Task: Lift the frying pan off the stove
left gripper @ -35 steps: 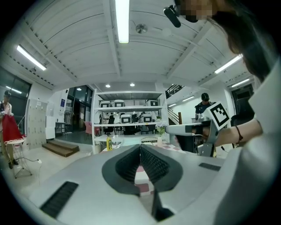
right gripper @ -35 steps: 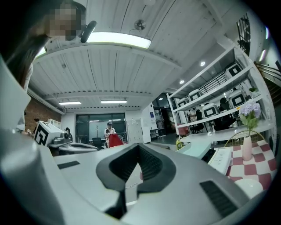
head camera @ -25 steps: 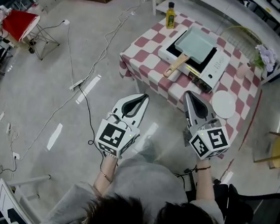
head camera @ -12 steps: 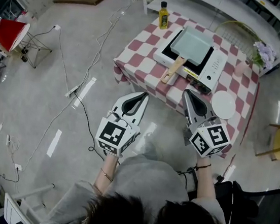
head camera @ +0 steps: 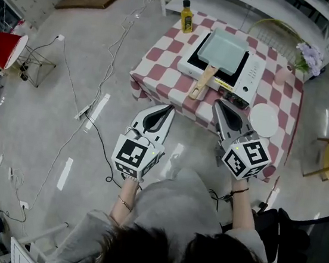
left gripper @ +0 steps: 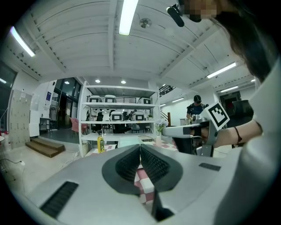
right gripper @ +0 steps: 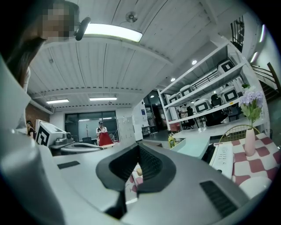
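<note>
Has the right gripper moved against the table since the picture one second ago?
Yes. The right gripper has advanced toward the stove; its tip now lies nearer the frying pan handle.

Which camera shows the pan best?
The head view: it looks down on the whole pan, wooden handle included, on the stove. The right gripper view catches the pan edge-on, only its pale side. The left gripper view shows at most a distant pale sliver.
</note>
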